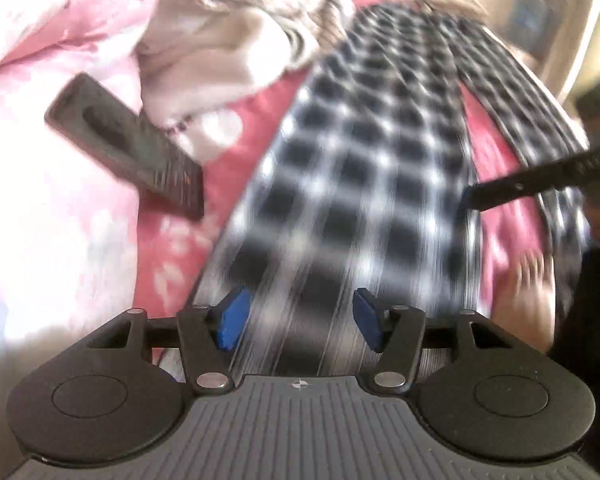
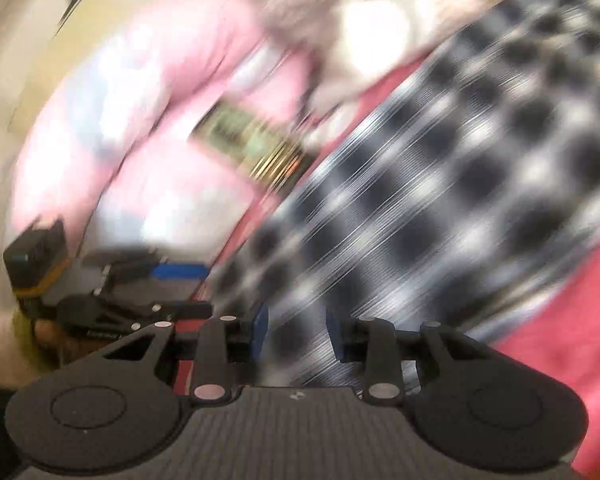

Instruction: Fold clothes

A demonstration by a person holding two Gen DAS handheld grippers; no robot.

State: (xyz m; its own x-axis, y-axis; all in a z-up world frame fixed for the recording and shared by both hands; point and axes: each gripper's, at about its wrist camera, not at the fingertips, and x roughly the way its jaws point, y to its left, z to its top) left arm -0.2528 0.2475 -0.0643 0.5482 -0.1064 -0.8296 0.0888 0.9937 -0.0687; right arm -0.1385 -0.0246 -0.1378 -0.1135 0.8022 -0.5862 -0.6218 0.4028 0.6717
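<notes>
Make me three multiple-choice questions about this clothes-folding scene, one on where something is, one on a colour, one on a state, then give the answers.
1. In the left wrist view, where is the remote control relative to the checked shirt?
A. Left of it
B. On top of it
C. Right of it

2. What colour is the bedsheet beneath the shirt?
A. Green
B. Red-pink
C. Yellow

3. How do the left tongs stand?
A. Shut on the remote
B. Shut on a sock
C. Open

Answers:
1 A, the remote control lies left of the checked shirt.
2 B, the bedsheet shows red-pink.
3 C, the left tongs have their pads apart.
</notes>
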